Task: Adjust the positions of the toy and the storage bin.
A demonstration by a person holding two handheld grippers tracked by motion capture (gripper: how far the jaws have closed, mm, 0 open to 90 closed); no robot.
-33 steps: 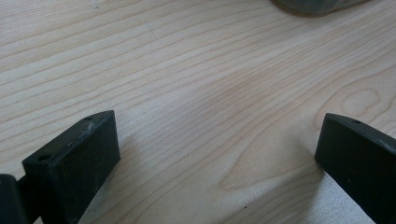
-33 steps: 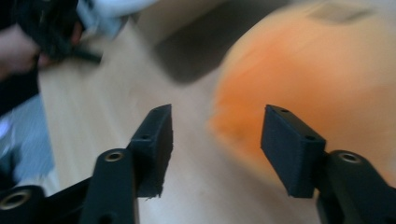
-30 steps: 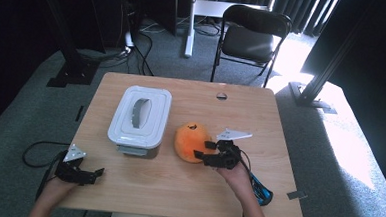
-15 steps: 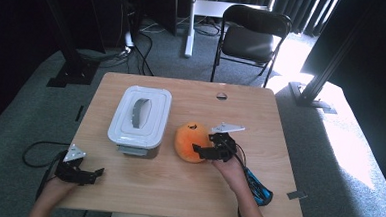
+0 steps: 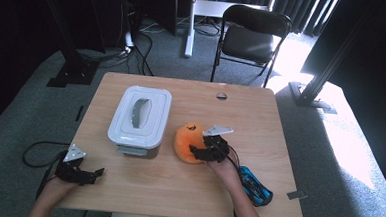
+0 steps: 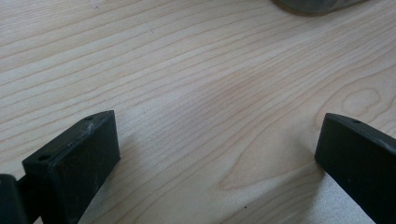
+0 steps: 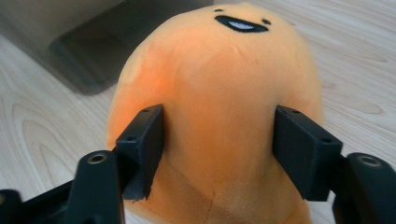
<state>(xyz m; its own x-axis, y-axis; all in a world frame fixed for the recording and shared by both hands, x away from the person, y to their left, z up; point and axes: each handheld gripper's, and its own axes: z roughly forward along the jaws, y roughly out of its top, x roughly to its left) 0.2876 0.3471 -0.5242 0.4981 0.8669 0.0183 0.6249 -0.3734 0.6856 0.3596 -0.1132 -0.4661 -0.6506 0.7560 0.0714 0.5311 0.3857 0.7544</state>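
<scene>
Wooden desk (image 5: 177, 188), right tool (image 5: 204, 152) clamped on orange plush toy (image 5: 189, 142) beside white lidded box (image 5: 140, 115), left tool (image 5: 85, 174) spread wide over bare wood.

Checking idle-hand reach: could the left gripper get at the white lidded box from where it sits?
Probably yes: the left gripper sits open at the table's near edge, with bare wood between it and the box.

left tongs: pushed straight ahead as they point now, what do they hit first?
Probably the lidded plastic container. The left tongs sit open over bare table, and a container edge shows ahead; depth is unclear.
</scene>
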